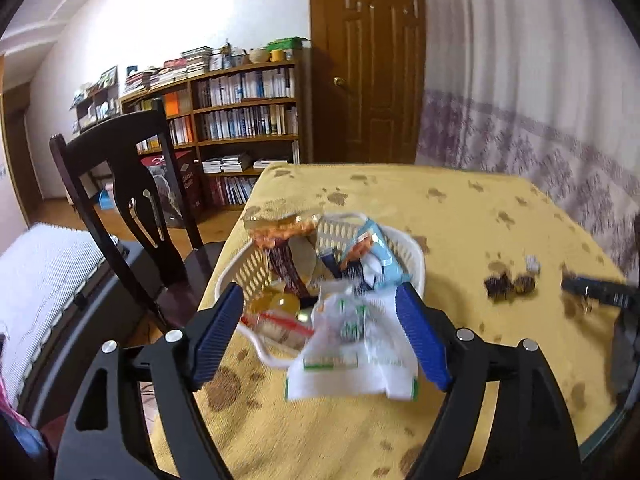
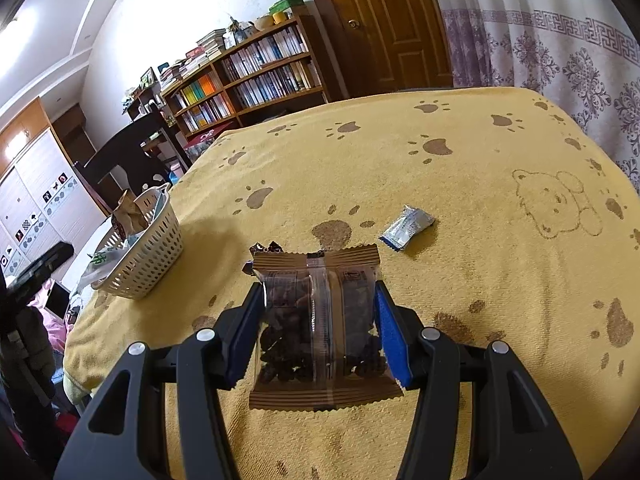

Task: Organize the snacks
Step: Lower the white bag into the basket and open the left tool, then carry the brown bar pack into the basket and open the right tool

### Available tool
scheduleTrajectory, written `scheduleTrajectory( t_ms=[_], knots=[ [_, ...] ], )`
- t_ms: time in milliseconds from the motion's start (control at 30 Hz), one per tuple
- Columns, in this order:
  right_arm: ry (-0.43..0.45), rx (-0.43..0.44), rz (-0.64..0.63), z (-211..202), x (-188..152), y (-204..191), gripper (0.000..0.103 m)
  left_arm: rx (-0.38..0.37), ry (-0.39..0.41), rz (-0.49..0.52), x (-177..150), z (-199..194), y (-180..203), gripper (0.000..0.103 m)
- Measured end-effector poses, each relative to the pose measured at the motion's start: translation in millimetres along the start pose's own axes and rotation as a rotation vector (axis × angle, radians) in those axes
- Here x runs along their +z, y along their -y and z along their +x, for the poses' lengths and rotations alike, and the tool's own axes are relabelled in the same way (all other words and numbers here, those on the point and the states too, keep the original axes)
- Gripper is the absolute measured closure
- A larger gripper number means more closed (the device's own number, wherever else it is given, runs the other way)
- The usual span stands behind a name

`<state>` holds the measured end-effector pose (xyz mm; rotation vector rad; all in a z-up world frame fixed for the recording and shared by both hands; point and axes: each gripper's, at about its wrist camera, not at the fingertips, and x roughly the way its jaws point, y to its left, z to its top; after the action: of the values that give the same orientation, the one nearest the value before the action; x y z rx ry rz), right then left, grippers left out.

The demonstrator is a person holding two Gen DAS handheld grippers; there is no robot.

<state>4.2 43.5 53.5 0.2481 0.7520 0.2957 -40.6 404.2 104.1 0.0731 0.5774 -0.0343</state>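
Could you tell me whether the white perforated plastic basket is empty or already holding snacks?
Holding snacks: the white perforated plastic basket contains several packets, including a light-blue one and an orange one rising above its rim.

Your left gripper is a matte black plastic frame with 2 broad arms, each pierced by a long teardrop-shaped cutout. 4 round silver screw heads sit across its linkage. Its 2 fingers are faced with ribbed blue pads. Your right gripper is built the same way: black arms with cutouts, 4 silver screw heads, and 2 fingers lined in blue, the right pad looking brighter and finely textured.
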Motion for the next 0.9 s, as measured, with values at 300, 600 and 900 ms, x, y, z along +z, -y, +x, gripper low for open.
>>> scheduleTrajectory(
  t_ms=[300,600,900],
  knots=[
    [-0.002,-0.001,-0.017,1,-2,-5,0.048,0.029,-0.074,-0.046,-12,41,-22,0.018],
    [-0.002,0.036,-0.021,0,1,-20,0.049,0.065,-0.021,0.003,-7,53,-22,0.012],
    [0.001,0.157,-0.108,6,28,-91,0.048,0.051,0.003,0.013,-6,55,-20,0.011]
  ],
)
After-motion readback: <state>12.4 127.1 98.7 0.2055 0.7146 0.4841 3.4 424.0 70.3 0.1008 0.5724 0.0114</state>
